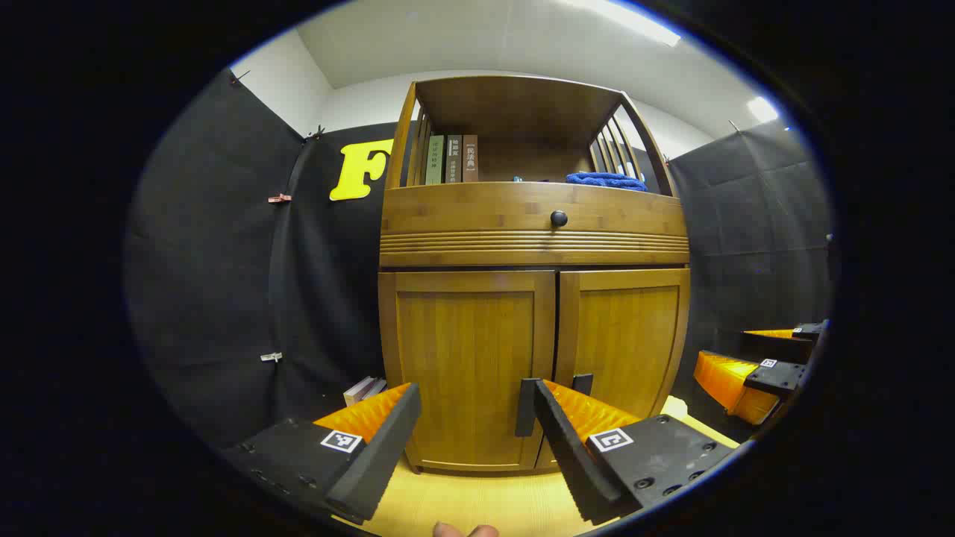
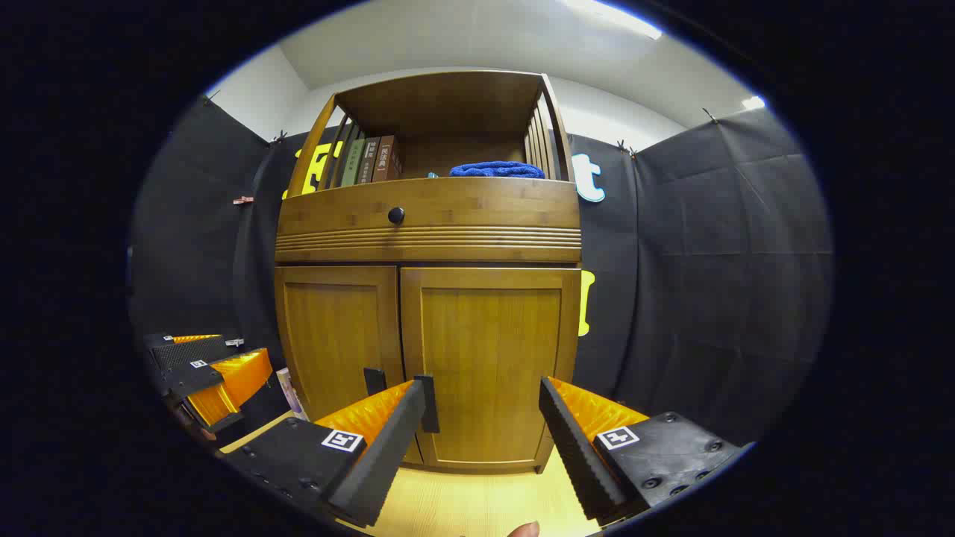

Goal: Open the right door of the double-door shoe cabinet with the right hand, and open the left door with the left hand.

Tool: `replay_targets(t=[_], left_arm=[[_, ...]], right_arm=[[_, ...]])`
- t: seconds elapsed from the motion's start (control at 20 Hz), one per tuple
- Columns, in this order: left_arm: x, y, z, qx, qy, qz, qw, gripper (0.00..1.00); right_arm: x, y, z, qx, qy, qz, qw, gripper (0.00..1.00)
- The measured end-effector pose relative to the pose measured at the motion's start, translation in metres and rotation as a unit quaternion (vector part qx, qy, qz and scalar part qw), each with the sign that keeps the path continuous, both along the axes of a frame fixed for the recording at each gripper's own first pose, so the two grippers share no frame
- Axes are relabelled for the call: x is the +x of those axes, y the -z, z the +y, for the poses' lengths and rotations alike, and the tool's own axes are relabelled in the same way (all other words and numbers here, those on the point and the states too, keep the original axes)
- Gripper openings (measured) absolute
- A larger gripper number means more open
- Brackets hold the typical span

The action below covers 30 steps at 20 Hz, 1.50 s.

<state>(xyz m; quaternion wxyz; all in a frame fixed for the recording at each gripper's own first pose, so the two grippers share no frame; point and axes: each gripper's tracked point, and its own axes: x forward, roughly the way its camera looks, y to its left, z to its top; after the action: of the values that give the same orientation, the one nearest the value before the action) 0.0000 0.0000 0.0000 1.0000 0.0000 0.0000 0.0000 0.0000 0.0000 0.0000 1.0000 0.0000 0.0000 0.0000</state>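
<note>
- left gripper [image 1: 470,436], nearest in the left gripper view: fingers spread wide, nothing between them, short of the cabinet front.
- right gripper [image 2: 483,436], nearest in the right gripper view: fingers likewise spread wide and empty; seen too at the right edge of the left gripper view, farther off.
- just beyond the left gripper: left door [image 1: 466,358] framed between the fingers, shut, its dark handle [image 1: 526,406] right beside the right-hand finger, contact not clear.
- just beyond the right gripper: right door [image 2: 489,358] framed between the fingers, shut, its handle [image 2: 429,403] at the left-hand fingertip.
- above the doors: drawer [image 2: 429,216] with a round dark knob [image 2: 396,215], closed.
- farthest, on the open top shelf: books [image 2: 369,160] upright at the left, blue cloth [image 2: 496,170] at the right.
</note>
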Motion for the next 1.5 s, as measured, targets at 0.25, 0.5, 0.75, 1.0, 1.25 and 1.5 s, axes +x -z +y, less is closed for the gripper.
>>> replay_targets(t=[0.25,0.5,0.75,1.0,1.25,1.5], left_arm=[[0.001,0.001,0.004,0.002,-0.003,0.000,1.000,0.95],[0.002,0.000,0.008,0.005,-0.005,0.000,1.000,0.95],[0.002,0.000,0.008,0.007,-0.003,-0.002,1.000,0.95],[0.003,0.000,0.007,0.011,0.000,-0.002,1.000,0.95],[0.004,0.002,0.009,0.013,-0.001,-0.002,1.000,0.95],[0.008,0.007,0.017,0.018,-0.007,0.002,1.000,0.95]], right_arm=[[0.002,-0.003,0.003,0.000,-0.003,0.003,1.000,0.98],[0.003,-0.005,0.005,0.000,-0.001,0.002,1.000,0.98],[0.003,-0.004,0.005,0.000,0.001,0.002,1.000,0.98],[0.003,-0.004,0.007,-0.001,-0.002,0.003,1.000,0.96],[0.017,0.003,0.018,0.001,-0.018,0.009,1.000,0.99],[0.046,0.019,0.033,0.005,-0.040,0.019,0.999,0.98]])
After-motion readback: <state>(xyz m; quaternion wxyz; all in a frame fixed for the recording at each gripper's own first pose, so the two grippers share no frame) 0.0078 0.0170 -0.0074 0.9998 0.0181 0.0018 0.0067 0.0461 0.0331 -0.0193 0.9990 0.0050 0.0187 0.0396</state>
